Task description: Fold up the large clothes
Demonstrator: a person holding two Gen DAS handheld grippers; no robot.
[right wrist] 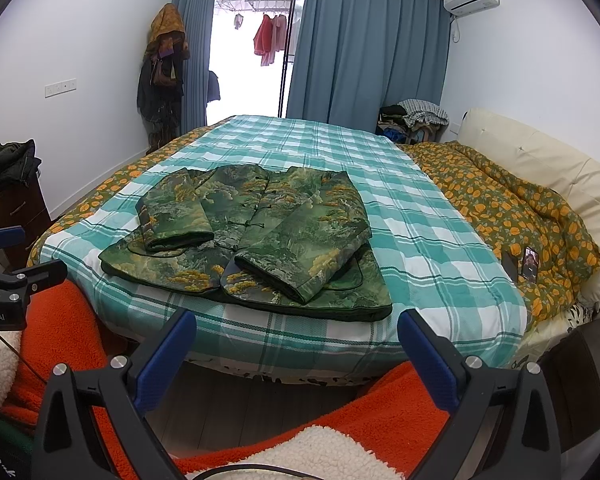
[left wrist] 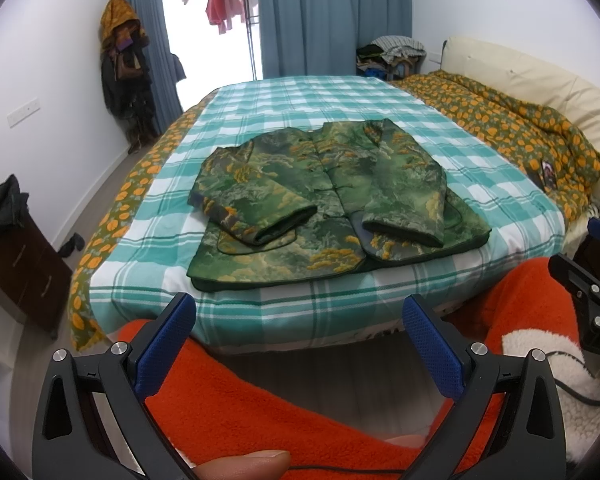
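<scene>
A green jacket with a yellow landscape print (left wrist: 323, 200) lies flat on the bed's teal checked cover (left wrist: 300, 100), near the front edge, with both sleeves folded in over its front. It also shows in the right wrist view (right wrist: 260, 240). My left gripper (left wrist: 300, 320) is open and empty, held back from the bed's front edge, below the jacket's hem. My right gripper (right wrist: 296, 336) is open and empty, also short of the bed edge (right wrist: 300, 344). The right gripper shows at the right edge of the left wrist view (left wrist: 591, 280).
An orange-patterned quilt (right wrist: 519, 216) is heaped along the bed's right side by a cream headboard (right wrist: 539, 160), with a phone (right wrist: 531, 263) on it. A dark cabinet (left wrist: 24, 264) stands left. Orange fleece sleeves (left wrist: 260, 400) fill the foreground. Blue curtains (right wrist: 359, 48) hang behind.
</scene>
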